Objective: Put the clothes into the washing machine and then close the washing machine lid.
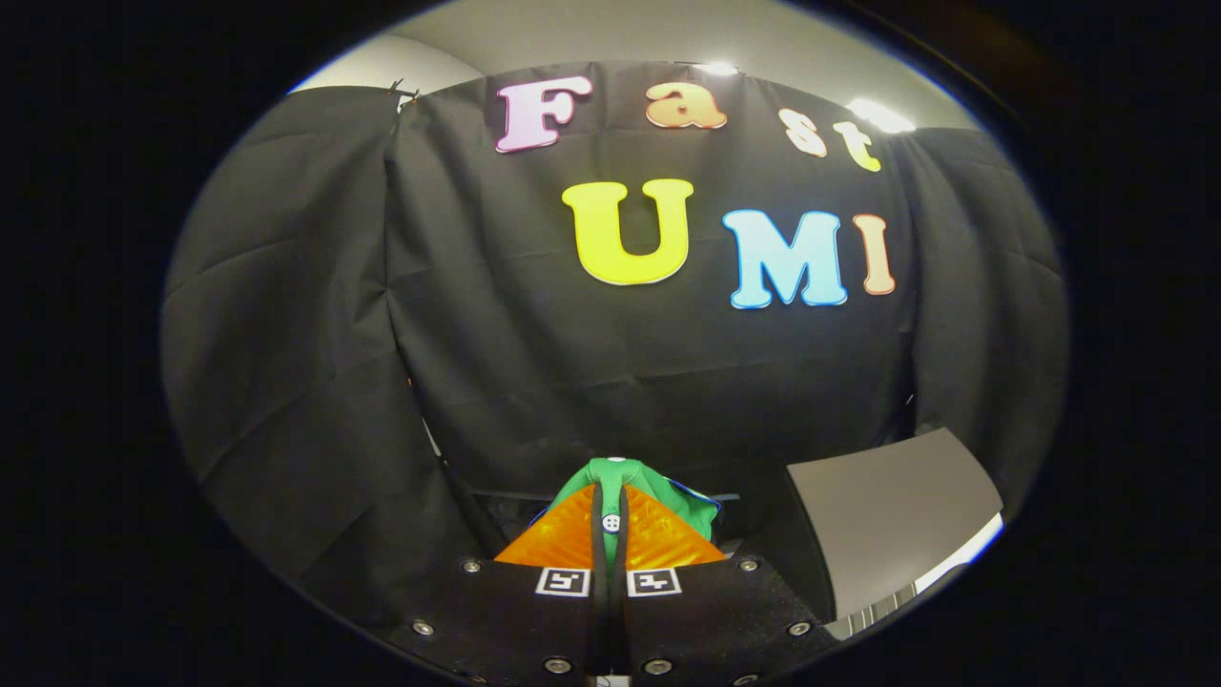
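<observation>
Tongs [610,501]: pressed together on a green garment [682,506], carried aloft before the booth wall; grey raised lid [892,515], apparently the washing machine's, just beyond to one side; judged status: garment picked up, loading and lid-closing outstanding.

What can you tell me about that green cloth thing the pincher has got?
The green garment is soft bright green fabric with a white button on it and a bit of blue at its far edge. It is bunched up, not spread flat. The gripper is shut on it: both fingers press together on the cloth, which bulges out past their tips and to the side. It hangs lifted in front of the black booth wall.
</observation>
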